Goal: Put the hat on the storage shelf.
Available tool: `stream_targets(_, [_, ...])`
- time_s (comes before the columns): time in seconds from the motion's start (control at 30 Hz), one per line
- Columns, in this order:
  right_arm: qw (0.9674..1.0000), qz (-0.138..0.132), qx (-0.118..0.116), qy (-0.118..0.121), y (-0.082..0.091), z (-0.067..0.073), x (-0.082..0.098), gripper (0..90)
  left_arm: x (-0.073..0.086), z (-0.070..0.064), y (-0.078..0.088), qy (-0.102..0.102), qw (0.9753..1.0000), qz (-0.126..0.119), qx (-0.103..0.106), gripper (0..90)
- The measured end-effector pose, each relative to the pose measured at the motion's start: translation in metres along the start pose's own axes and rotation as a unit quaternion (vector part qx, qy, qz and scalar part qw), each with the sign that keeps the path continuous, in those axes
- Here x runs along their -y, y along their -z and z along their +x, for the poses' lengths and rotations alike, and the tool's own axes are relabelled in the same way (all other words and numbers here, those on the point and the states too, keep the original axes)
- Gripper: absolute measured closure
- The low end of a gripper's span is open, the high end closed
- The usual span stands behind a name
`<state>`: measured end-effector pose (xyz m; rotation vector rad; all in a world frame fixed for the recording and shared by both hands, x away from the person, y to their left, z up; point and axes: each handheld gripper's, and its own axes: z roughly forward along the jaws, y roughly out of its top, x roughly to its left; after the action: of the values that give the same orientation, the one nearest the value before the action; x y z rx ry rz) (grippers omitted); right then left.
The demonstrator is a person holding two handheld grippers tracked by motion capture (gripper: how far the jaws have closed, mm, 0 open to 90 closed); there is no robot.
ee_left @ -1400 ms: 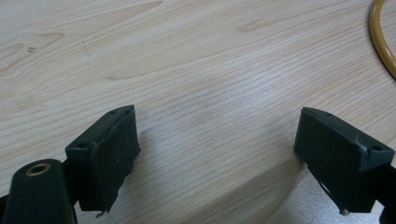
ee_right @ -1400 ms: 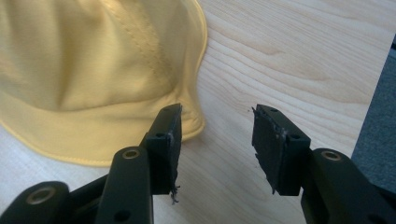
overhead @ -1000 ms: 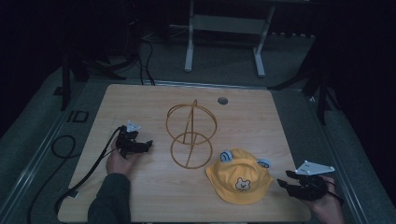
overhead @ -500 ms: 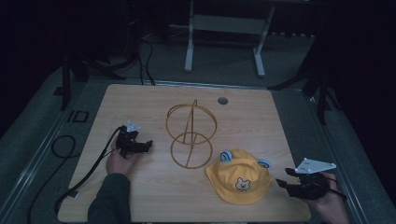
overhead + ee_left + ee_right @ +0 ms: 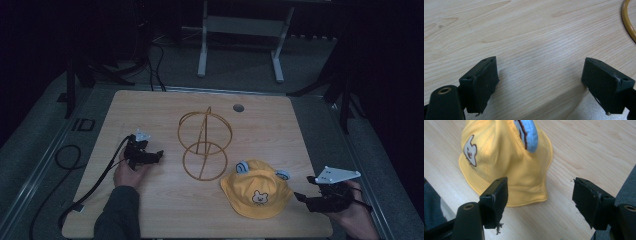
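My left gripper sits low over the wooden table, jaws spread wide with bare wood between them, just left of the gold wire stand. My right gripper hangs at the table's near right edge, jaws also apart and holding nothing, aimed at the yellow bear hat, which lies brim-down just beside the stand's base ring, its blue ears up
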<state>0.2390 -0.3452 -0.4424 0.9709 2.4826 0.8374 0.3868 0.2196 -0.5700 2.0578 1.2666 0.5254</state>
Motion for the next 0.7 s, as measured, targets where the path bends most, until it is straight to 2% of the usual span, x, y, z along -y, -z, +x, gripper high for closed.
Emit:
stream_targets(0.47, [0.9990,0.007,-0.022,0.037,-0.004,0.008,-0.029,28.0,0.000,0.000,0.000,-0.001,1.0000,0.000,0.002,13.9])
stream_targets(0.63, [0.9987,0.012,-0.024,0.044,-0.006,0.010,-0.040,28.0,0.000,0.000,0.000,-0.002,1.0000,0.000,0.002,13.9])
stream_targets(0.7, [0.9981,0.014,-0.025,0.054,-0.006,0.011,-0.044,28.1,0.000,0.000,0.000,-0.003,1.0000,0.000,0.003,13.9])
